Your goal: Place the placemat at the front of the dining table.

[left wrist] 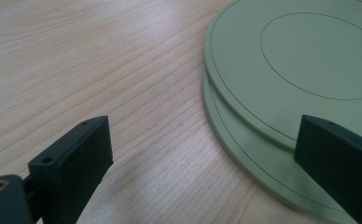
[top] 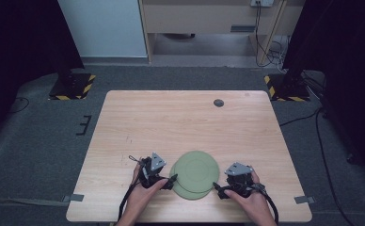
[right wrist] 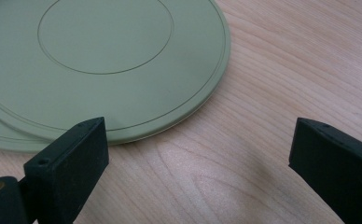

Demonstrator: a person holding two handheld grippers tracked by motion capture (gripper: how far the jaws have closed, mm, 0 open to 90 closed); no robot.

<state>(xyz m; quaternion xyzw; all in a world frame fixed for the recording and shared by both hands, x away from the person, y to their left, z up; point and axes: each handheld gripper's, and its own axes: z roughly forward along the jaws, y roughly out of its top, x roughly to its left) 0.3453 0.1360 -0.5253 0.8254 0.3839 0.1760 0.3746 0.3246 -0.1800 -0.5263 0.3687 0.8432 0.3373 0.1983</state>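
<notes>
Plates: two flat round discs, pale sage green, stacked off-centre; top plate (top: 197,169) shifted toward the far side, bottom plate (top: 183,190) peeking out at the near-left edge.
Location: near edge of the table (top: 180,117), middle, between the two grippers.
Surface detail: matte, smooth, rubbery or plastic look; each has a thin raised rim line and an incised inner circle; very shallow, almost flat.
Table: light wood-grain laminate, rectangular, small dark round spot (top: 218,102) toward the far side.
Left gripper (top: 170,181): jaws spread wide, nothing held; in the left gripper view one jaw is over bare wood, the other over the bottom plate's rim (left wrist: 263,163); tips just beside the stack's left edge.
Right gripper (top: 217,188): jaws wide apart, empty; right gripper view shows the top plate (right wrist: 104,60) ahead-left, jaws low over the wood, near the stack's right edge.
Hands: left hand (top: 140,195) and right hand (top: 253,200) each wrapped round a gripper body, forearms coming in from the near edge, grippers angled inward toward the plates.
Floor: dark grey carpet.
</notes>
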